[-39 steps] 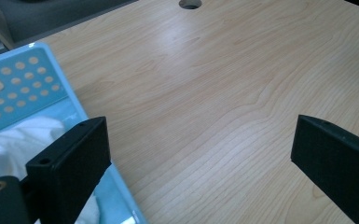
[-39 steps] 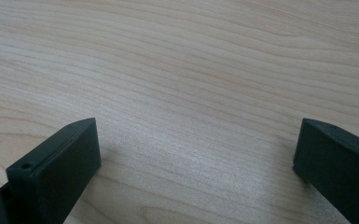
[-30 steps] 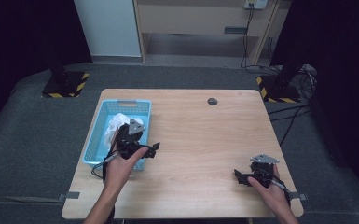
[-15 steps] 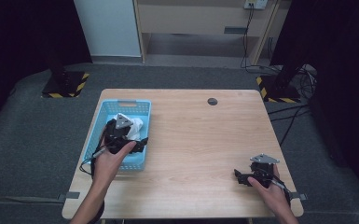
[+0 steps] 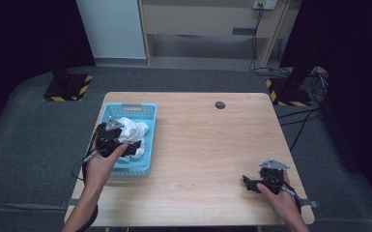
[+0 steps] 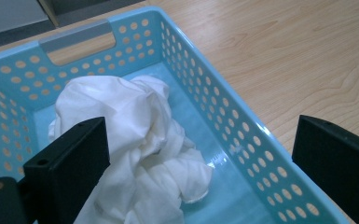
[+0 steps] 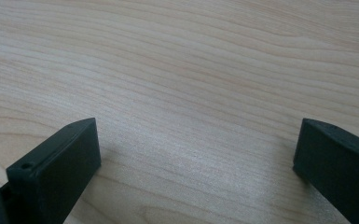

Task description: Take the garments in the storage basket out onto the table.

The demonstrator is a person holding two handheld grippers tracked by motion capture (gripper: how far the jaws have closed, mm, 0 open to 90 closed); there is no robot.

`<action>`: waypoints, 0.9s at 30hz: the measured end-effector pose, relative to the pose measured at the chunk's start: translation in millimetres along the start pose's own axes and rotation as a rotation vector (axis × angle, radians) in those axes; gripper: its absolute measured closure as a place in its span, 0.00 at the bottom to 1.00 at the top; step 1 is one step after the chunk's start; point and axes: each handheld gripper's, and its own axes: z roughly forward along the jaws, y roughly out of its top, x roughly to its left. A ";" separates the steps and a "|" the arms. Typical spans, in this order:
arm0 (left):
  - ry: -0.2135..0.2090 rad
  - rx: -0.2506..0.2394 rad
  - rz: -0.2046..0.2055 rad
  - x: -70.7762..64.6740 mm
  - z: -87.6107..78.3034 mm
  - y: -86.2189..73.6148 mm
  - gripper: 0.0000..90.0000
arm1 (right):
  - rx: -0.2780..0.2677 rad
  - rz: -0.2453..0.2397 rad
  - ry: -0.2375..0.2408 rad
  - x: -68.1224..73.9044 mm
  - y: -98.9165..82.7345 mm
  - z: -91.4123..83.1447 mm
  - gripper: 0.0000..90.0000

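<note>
Reaching into the basket (image 5: 147, 126) for the cloth (image 5: 134, 131); step in hand judged to be the approach before a pick-up, nothing gripped yet. Left gripper (image 5: 134, 150) poised over the basket at about 9 o'clock on the table (image 5: 212, 145), jaws spread wide in the left gripper view, one black jaw low at 7 o'clock in front of the cloth (image 6: 135, 154), the other at 4 o'clock out past the basket's perforated wall (image 6: 224, 116); no fabric between them. Cloth a crumpled white heap lying in the far half of the basket, piled toward the handle end at 11 o'clock in that view, bare blue floor showing at 5 o'clock.

Right gripper (image 5: 251, 182) parked at about 5 o'clock on the table, well apart from the basket; jaws wide open too in the right gripper view, bare wood grain (image 7: 191, 93) between them, holding nothing.

Next move, as a judgement: a shift toward 9 o'clock and downward to bring both left jaws inside the basket and astride a raised fold, then a firm close; risk of the outer jaw catching the basket rim if lowered from the present line.

Against the picture from half a second back: left hand and gripper a little nearer the near end of the basket, more of the cloth uncovered beyond them; from a second back, gripper swung in from the basket's right rim to over its inside; right hand unchanged in place.
</note>
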 end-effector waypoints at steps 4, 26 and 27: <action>0.002 0.010 -0.002 4.7 1.4 -1.7 0.03 | 0.000 -0.001 0.001 -0.1 0.0 0.0 0.00; 0.016 0.062 -0.033 31.3 19.1 -8.3 0.03 | 0.000 -0.002 0.003 -0.3 -0.1 -0.1 0.00; 0.016 0.062 -0.033 31.3 19.1 -8.3 0.03 | 0.000 -0.002 0.003 -0.3 -0.1 -0.1 0.00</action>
